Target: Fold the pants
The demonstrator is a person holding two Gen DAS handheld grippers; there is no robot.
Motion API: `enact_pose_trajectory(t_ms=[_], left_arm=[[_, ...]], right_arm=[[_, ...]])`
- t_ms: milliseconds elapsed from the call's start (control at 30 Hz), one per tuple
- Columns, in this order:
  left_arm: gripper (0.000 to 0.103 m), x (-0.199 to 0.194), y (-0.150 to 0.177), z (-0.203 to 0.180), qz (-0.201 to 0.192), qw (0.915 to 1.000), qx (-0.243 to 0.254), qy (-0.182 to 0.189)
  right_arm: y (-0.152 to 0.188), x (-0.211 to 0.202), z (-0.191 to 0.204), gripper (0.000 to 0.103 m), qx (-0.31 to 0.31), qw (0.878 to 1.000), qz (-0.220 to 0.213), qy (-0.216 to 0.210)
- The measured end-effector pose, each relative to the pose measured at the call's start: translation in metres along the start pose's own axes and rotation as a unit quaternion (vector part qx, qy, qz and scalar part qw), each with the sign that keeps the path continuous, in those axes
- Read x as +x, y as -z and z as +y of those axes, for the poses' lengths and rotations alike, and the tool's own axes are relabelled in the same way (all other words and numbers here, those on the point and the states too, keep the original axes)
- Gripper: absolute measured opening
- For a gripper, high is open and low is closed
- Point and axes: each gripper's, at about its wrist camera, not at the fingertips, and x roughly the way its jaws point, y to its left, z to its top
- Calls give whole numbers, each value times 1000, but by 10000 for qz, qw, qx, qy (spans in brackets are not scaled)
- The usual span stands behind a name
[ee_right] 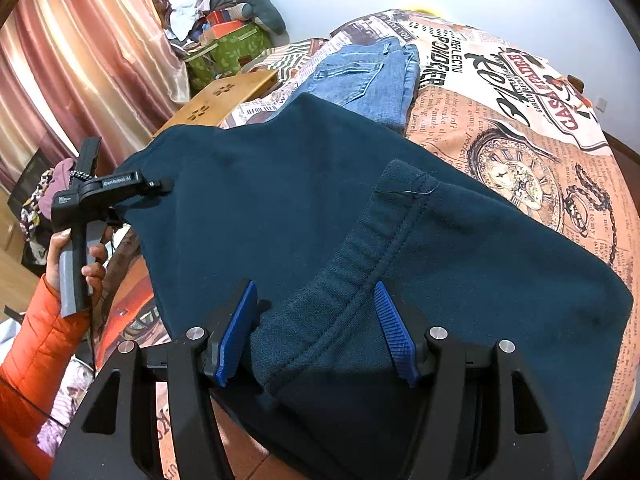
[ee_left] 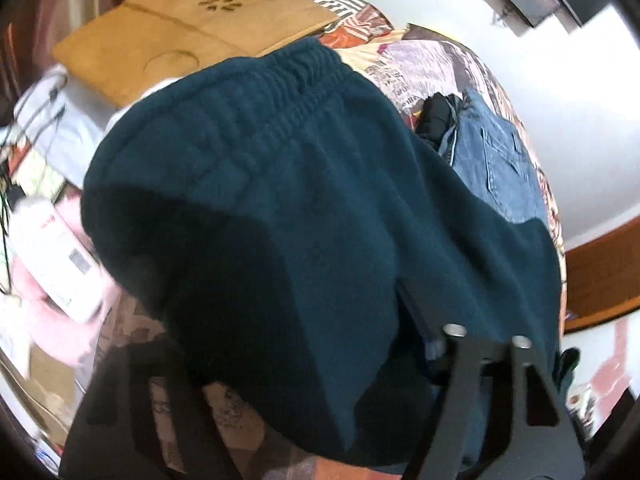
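Note:
Dark teal sweatpants [ee_left: 280, 160] lie spread on a printed bedspread [ee_right: 520, 140]. In the right wrist view a ribbed cuff end of the pants [ee_right: 280, 200] is folded back on top and runs between my right gripper's [ee_right: 316, 320] blue pads, which press its sides. My left gripper [ee_right: 160, 184], held by a hand [ee_right: 94, 268] in an orange sleeve, sits at the pants' far left edge. In the left wrist view the elastic waistband rises over the left gripper [ee_left: 292, 340]. Bunched fabric fills the gap between its fingers and hides the tips.
Folded blue jeans [ee_right: 360, 76] lie on the bed just beyond the sweatpants. A wooden lap table [ee_left: 180, 32] sits at the bed's far left. Past it are a green storage box [ee_right: 228, 52] and pink curtains [ee_right: 80, 60]. A white bottle [ee_left: 52, 256] lies on pink cloth beside the bed.

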Motion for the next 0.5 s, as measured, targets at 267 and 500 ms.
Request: enact_pose_trajectory(t_ms=[267,500], left_arm=[[30,-31,6,-34,-420,9918,1183,-257],[26,-77,-1,-65,-975,9824,1596,-30]], right_arm=[[1,-1,-1,59,48,10000,-48,-28],[2,-8,-3,59,228,9997,-89,-85]])
